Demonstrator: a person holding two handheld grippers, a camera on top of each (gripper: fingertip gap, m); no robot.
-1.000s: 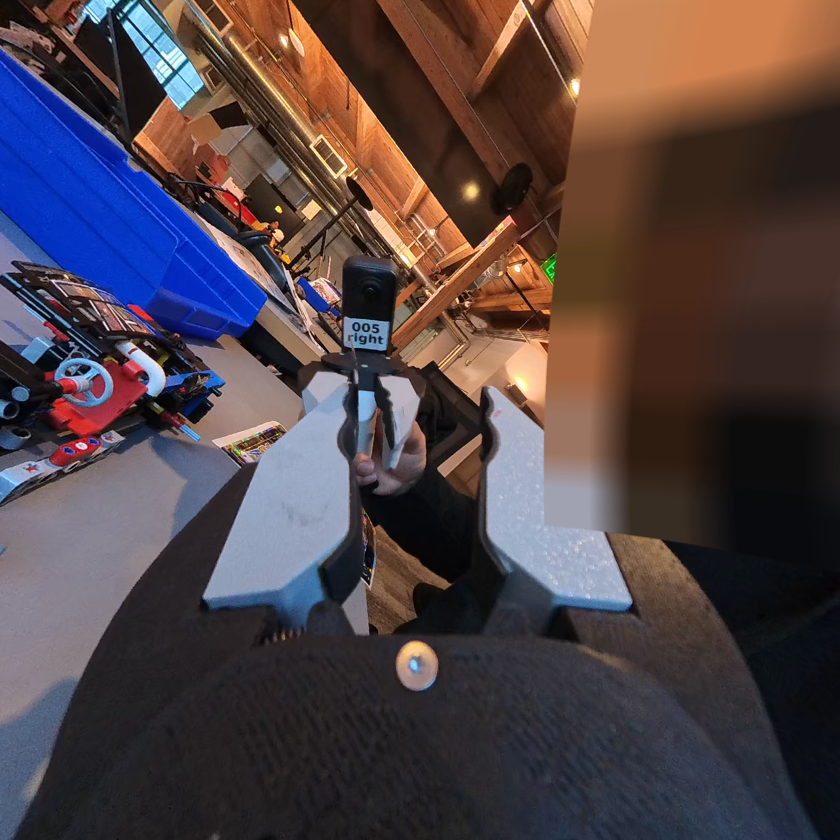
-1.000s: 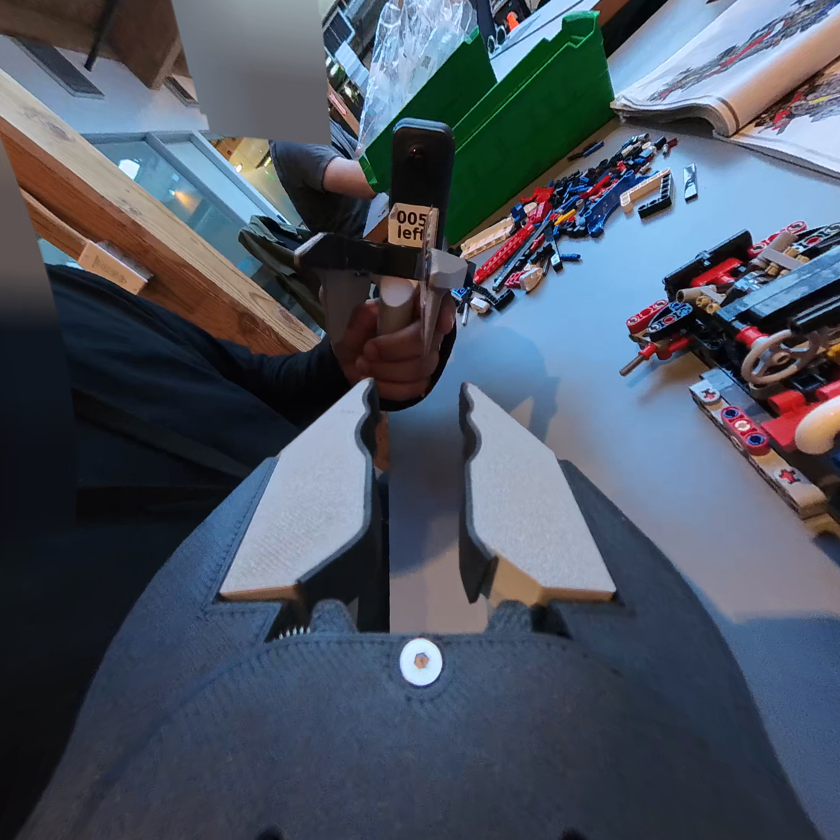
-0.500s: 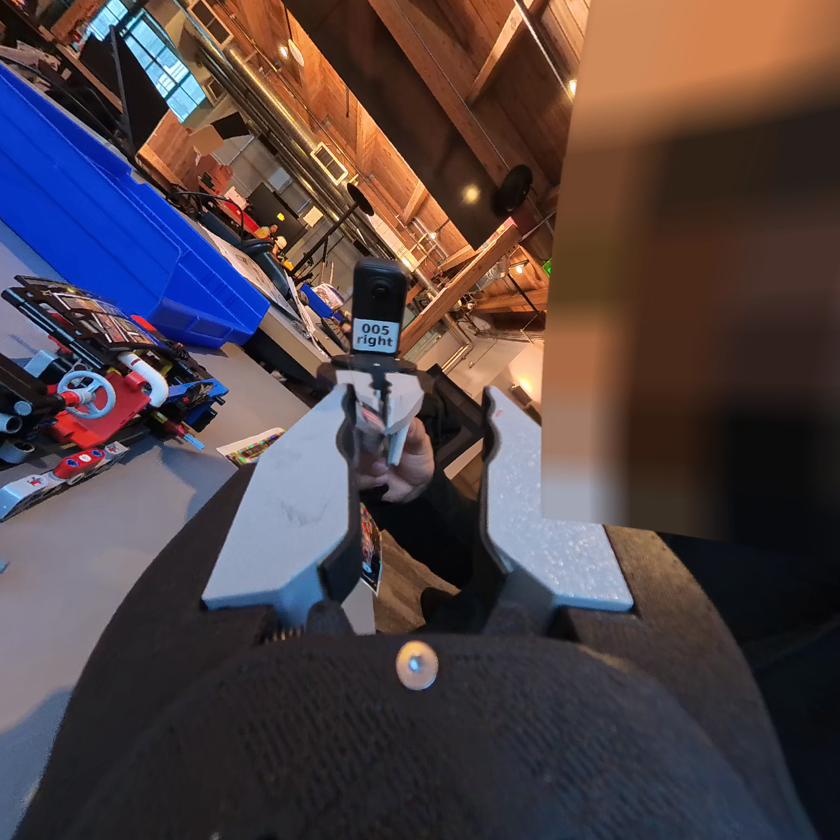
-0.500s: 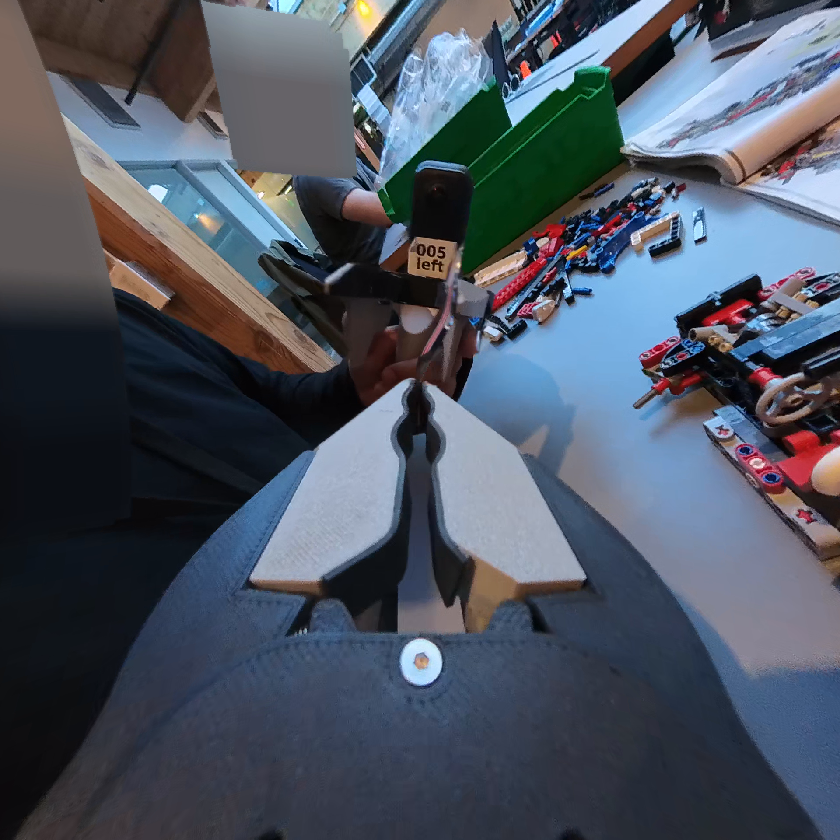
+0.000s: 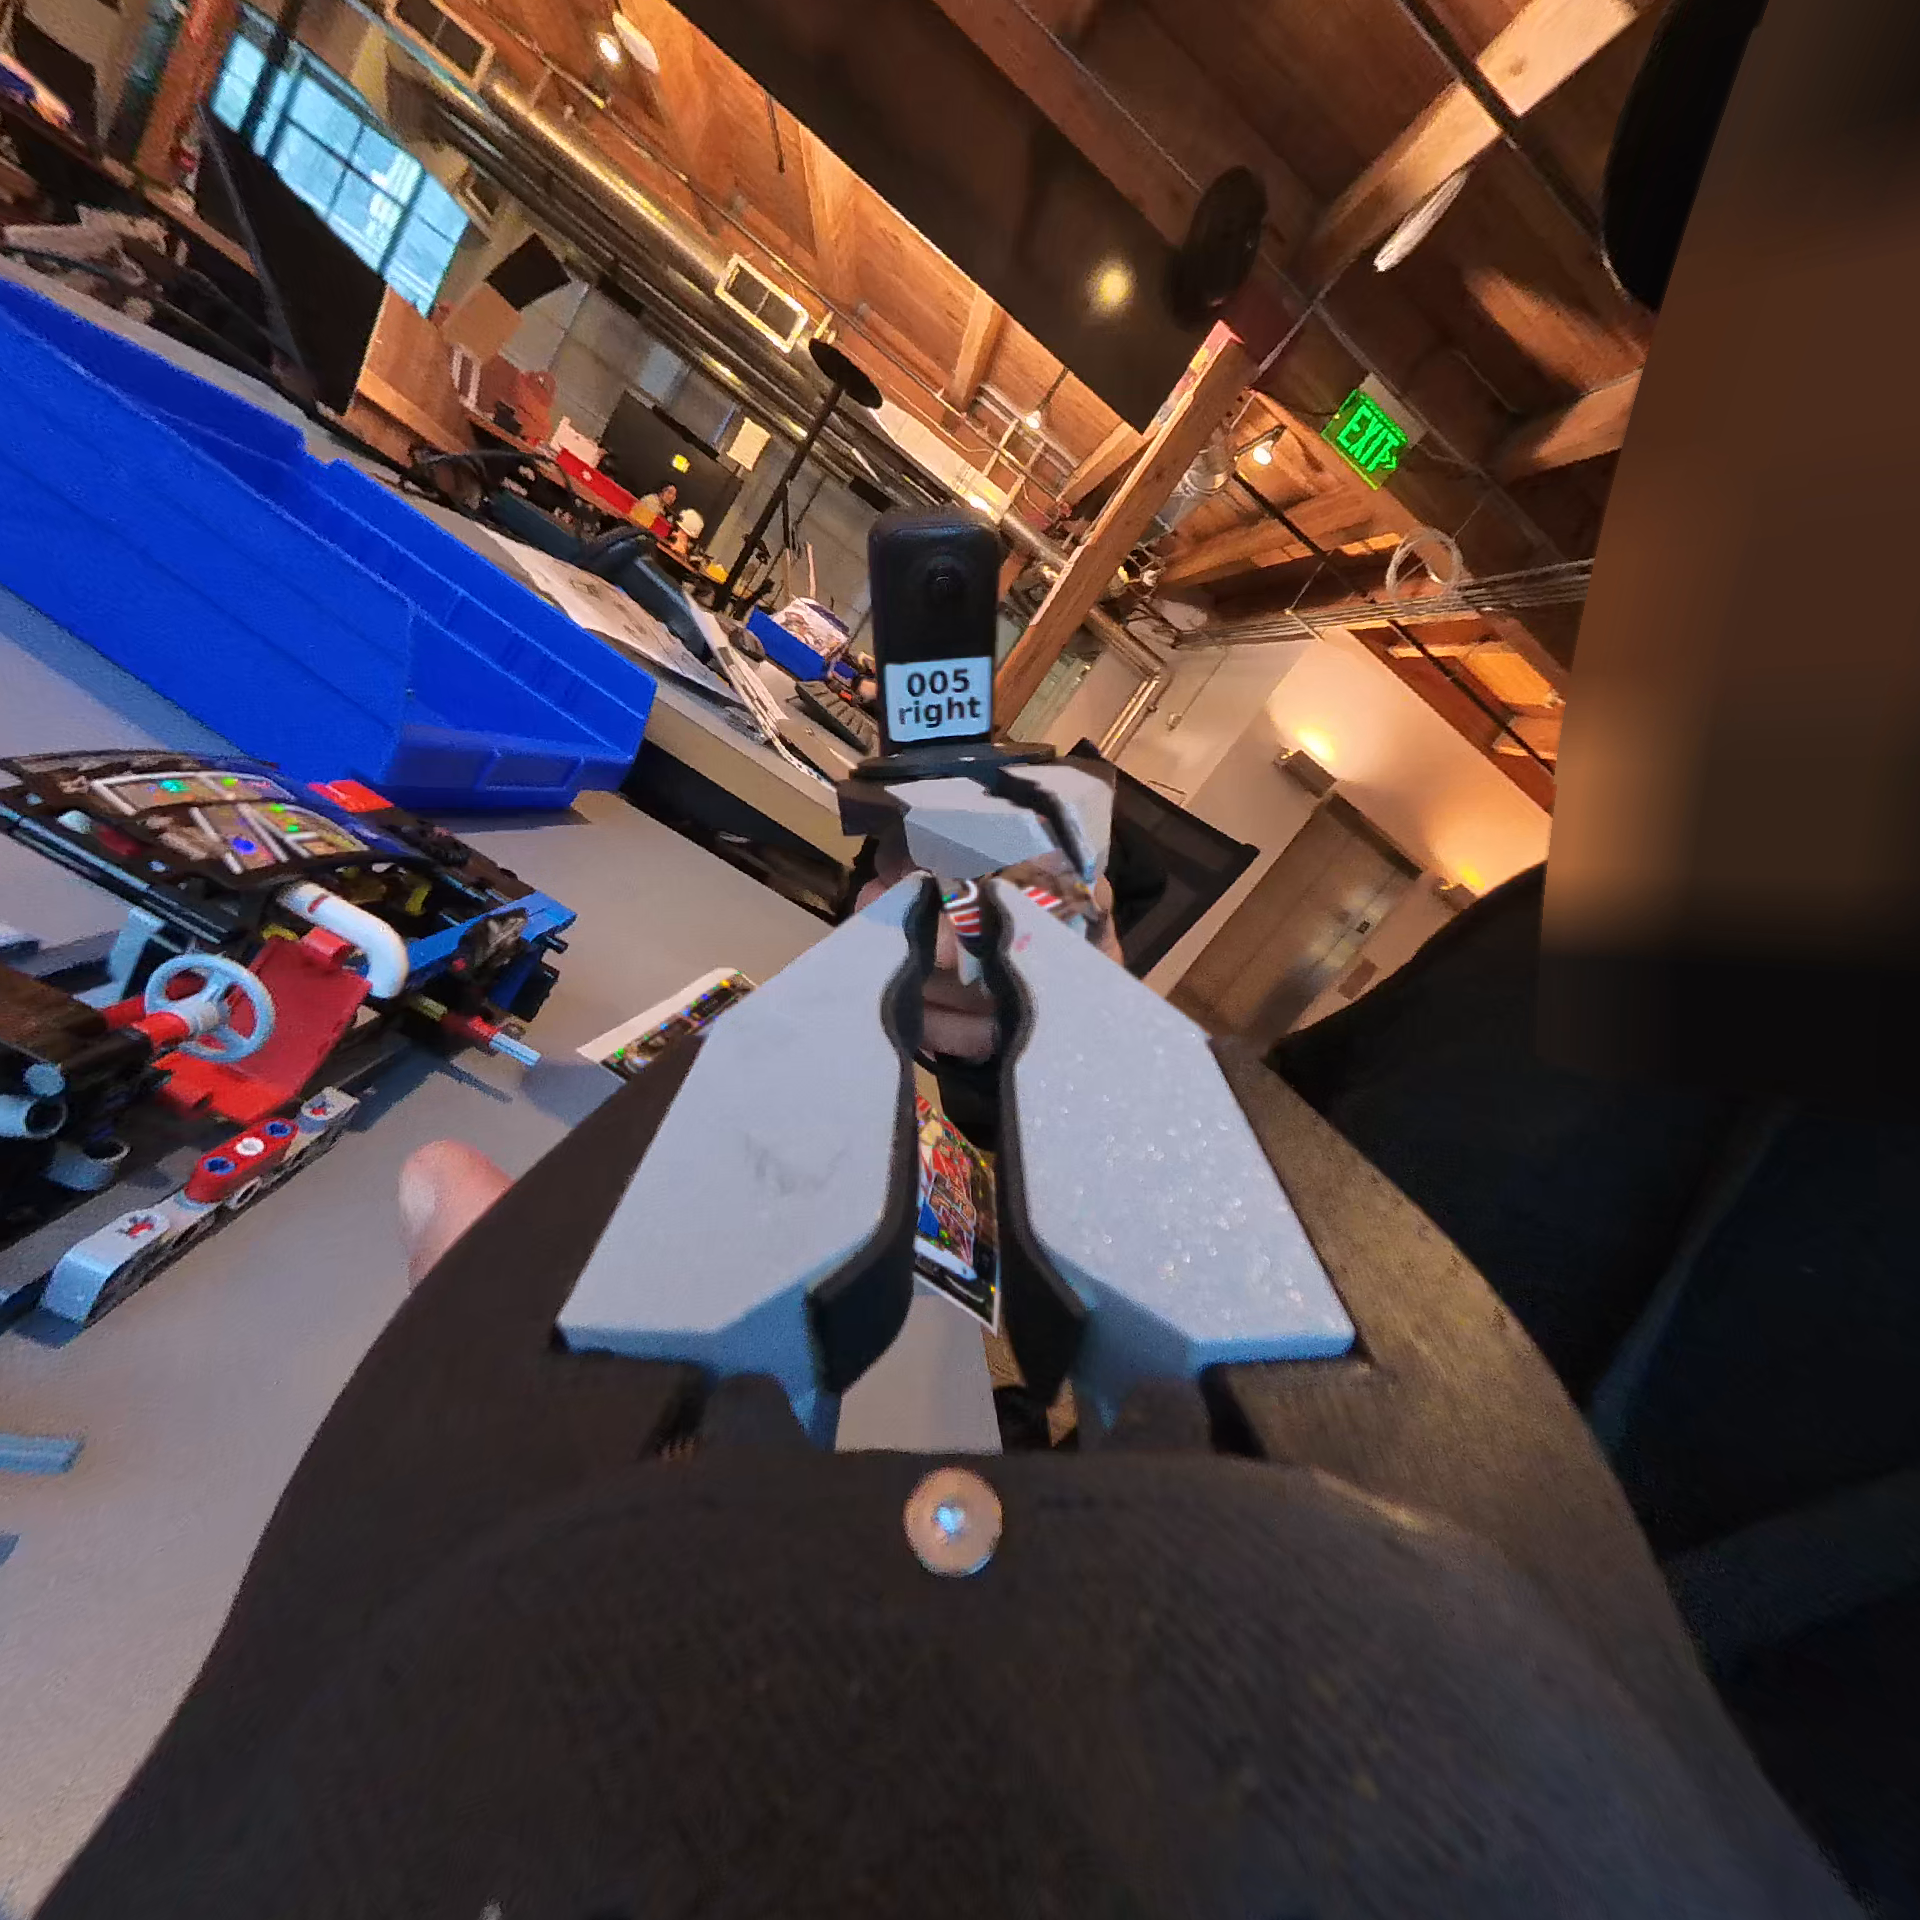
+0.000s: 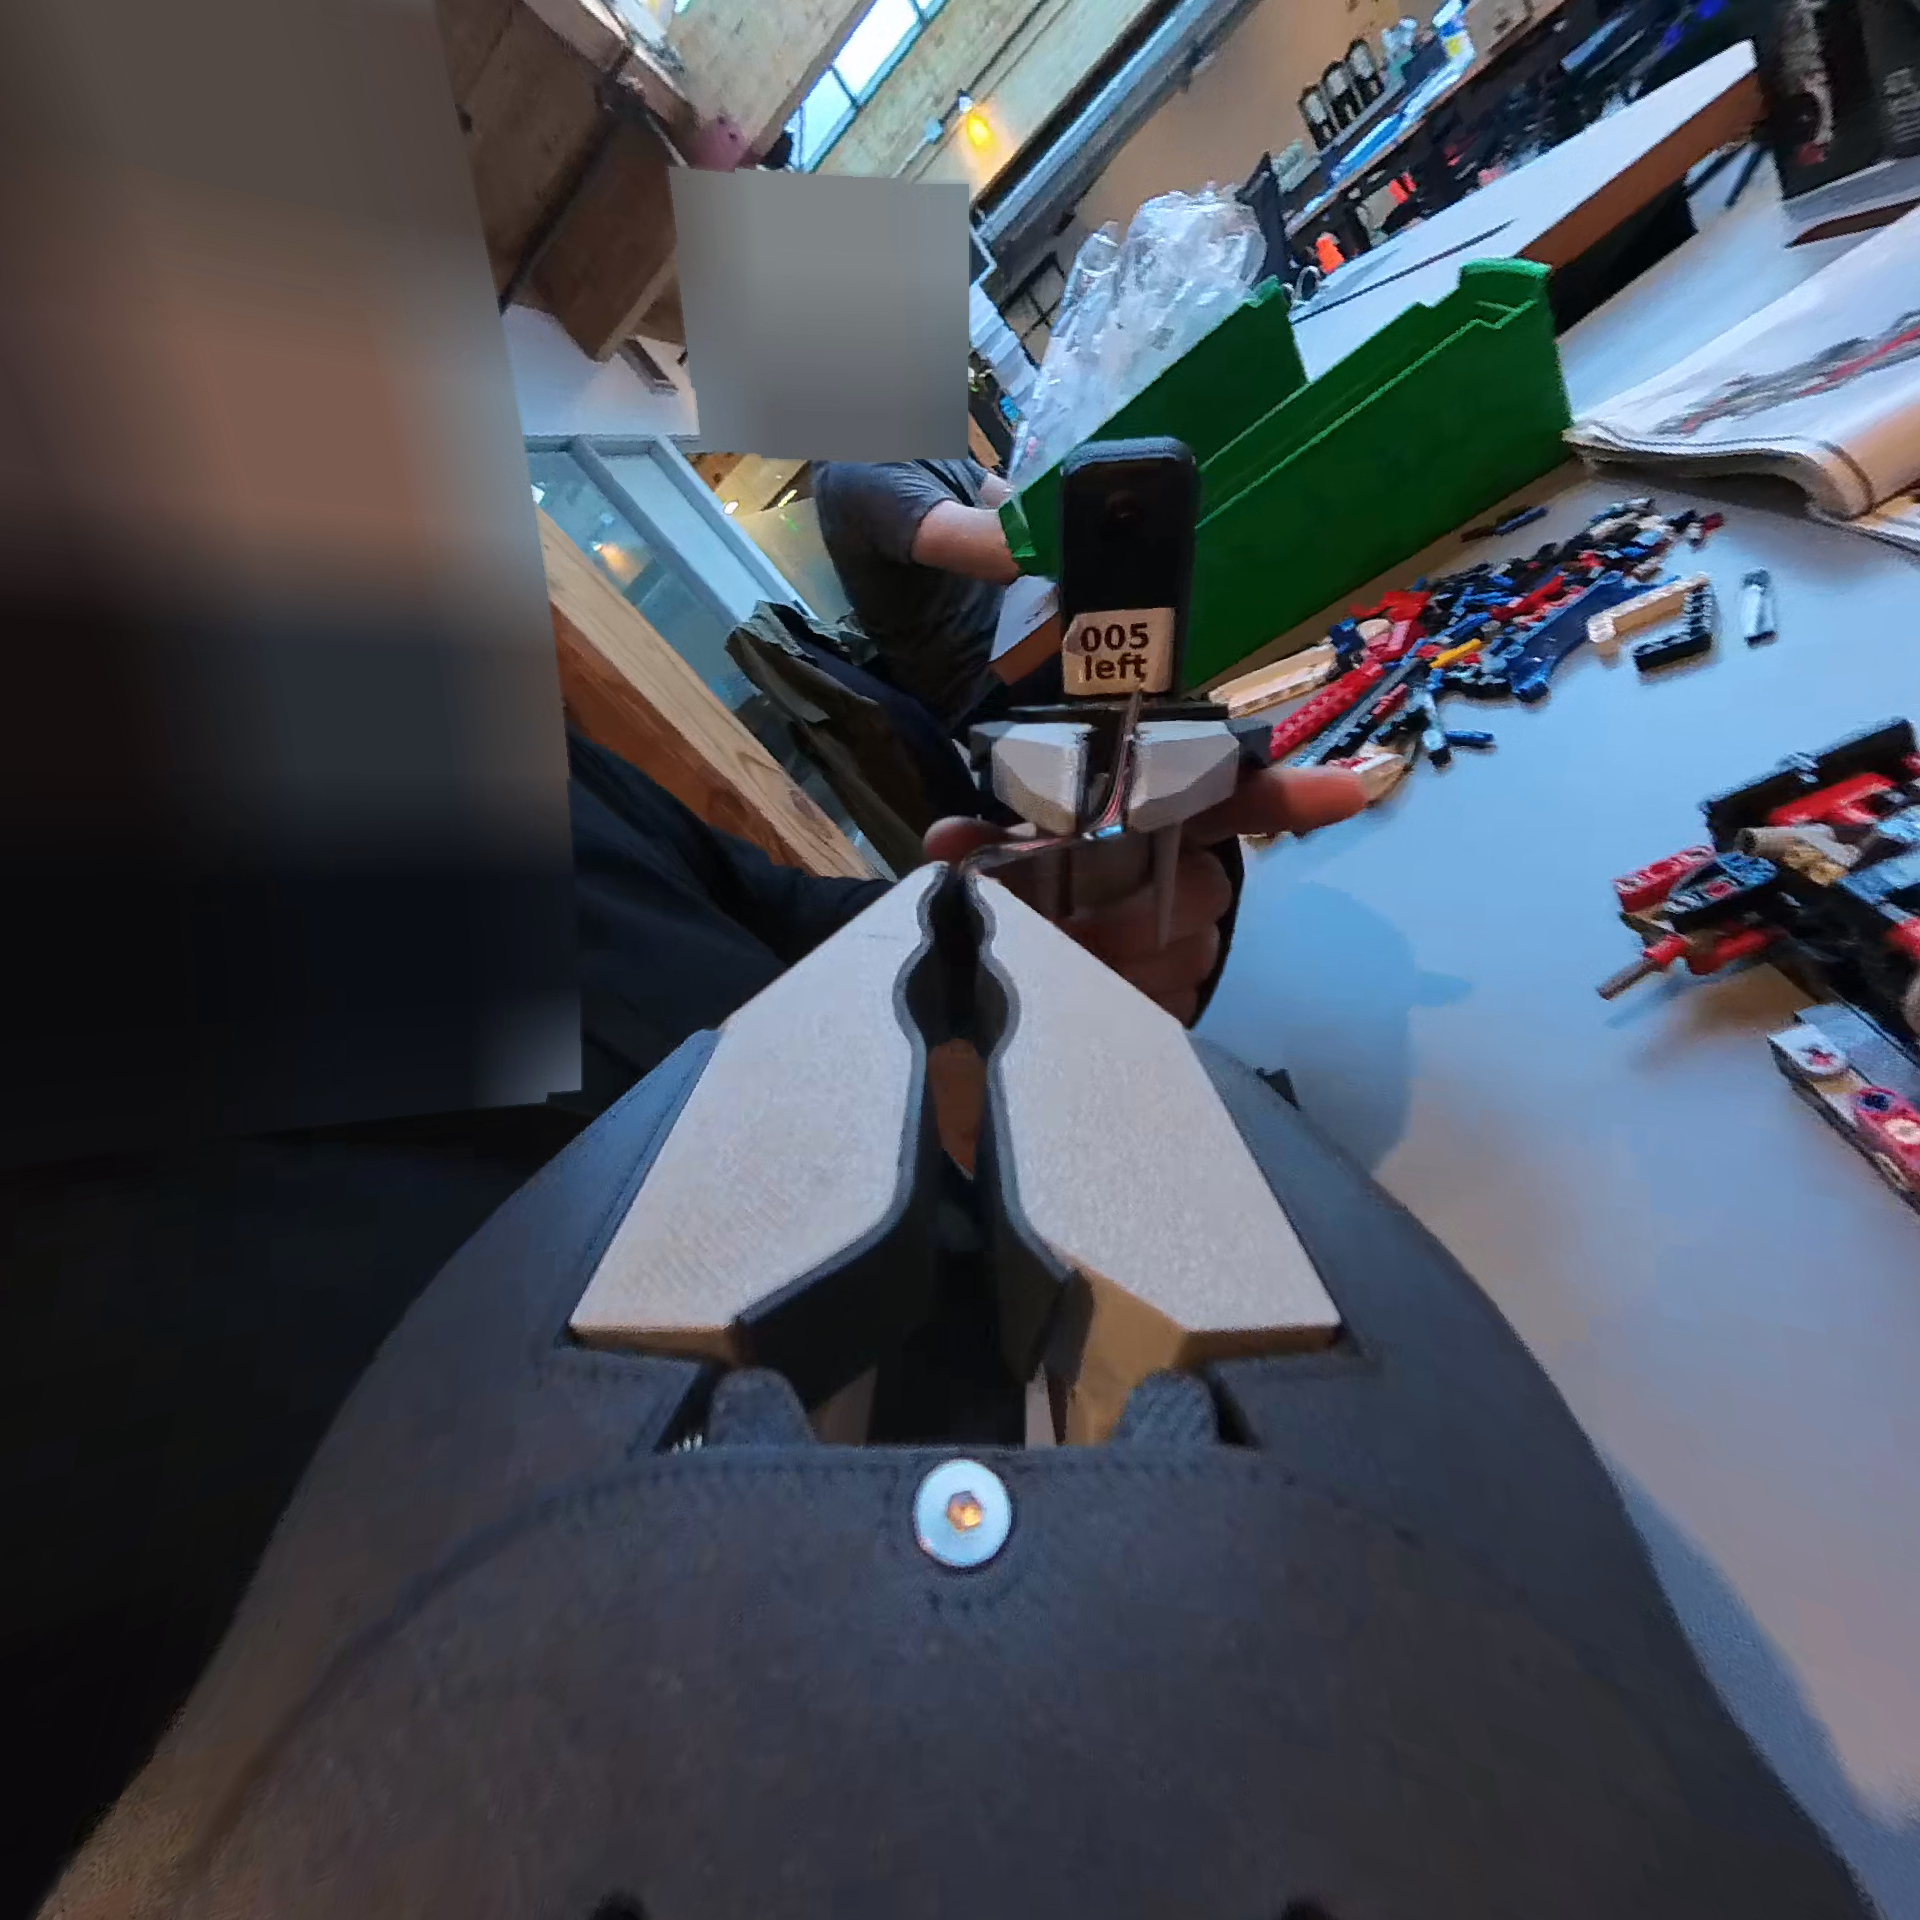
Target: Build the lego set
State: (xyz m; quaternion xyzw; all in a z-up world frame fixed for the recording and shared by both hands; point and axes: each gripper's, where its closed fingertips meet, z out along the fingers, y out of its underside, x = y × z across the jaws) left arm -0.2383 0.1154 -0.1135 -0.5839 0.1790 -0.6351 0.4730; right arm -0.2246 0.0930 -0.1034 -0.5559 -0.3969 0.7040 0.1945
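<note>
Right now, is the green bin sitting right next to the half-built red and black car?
No, in the right wrist view the green bin stands far back on the table, with the pile of loose pieces between it and the car.

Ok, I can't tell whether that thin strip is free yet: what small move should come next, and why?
Probably ease the right claw gently away from the left claw, to peel. Both look shut on the same thin sticker strip, which bends between them, so a slow pull seems safer than a tug.
</note>
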